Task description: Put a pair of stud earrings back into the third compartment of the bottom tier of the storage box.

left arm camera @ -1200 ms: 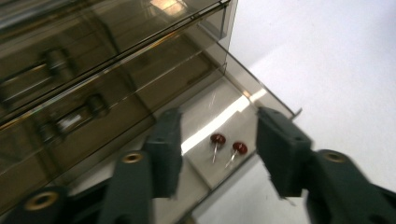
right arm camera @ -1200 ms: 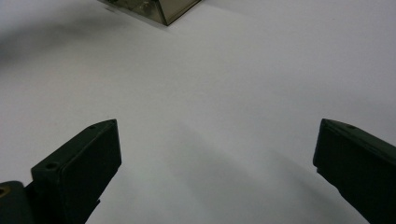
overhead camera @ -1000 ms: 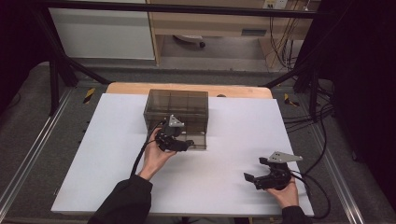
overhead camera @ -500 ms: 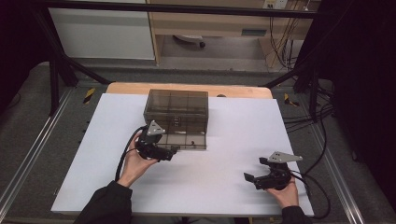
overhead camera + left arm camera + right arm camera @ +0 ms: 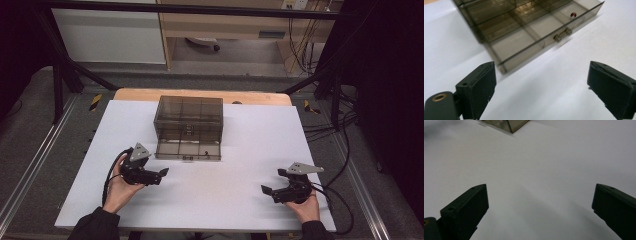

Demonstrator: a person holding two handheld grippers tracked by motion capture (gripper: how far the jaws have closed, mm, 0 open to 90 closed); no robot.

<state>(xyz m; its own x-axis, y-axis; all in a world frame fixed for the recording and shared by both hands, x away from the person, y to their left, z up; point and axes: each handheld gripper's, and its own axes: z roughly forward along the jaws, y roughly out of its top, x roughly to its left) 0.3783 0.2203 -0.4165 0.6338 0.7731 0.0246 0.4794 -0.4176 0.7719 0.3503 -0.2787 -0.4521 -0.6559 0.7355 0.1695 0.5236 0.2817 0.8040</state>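
Box: your smoked clear drawer box (image 5: pixel 188 121) stands at the far middle of the white sheet (image 5: pixel 235 200), just in front of the bare wood strip at the table's far edge
Drawer: the bottom drawer (image 5: pixel 187 149) is pulled out toward you; in the left gripper view (image 5: pixel 541 27) its dividers show, and a small handle (image 5: pixel 562 35) sits on its front wall
Bead: a small red ball (image 5: pixel 573 15) lies in the drawer's right-hand compartment, close behind the front wall
Left gripper: your left gripper (image 5: pixel 156 176) is near left on the sheet, just to the near left of the drawer's front corner and apart from it; it points right, toward the middle of the sheet
Left jaws: they have just been opening and stand wide apart with bare sheet between them; nothing is held
Left pads: both black pads (image 5: pixel 484 91) are clear of the drawer in the left gripper view
Right gripper: your right gripper (image 5: pixel 270 192) is near right on the sheet, well apart from the box, and it points left
Right jaws: spread wide over bare sheet, nothing between them
Right view: one corner of the drawer (image 5: pixel 510 125) shows at the far top edge in the right gripper view
Cables: a black cable trails from each gripper toward the near edge
Hands: your left hand (image 5: pixel 117 190) and right hand (image 5: pixel 306 207) each grasp a gripper from the near side
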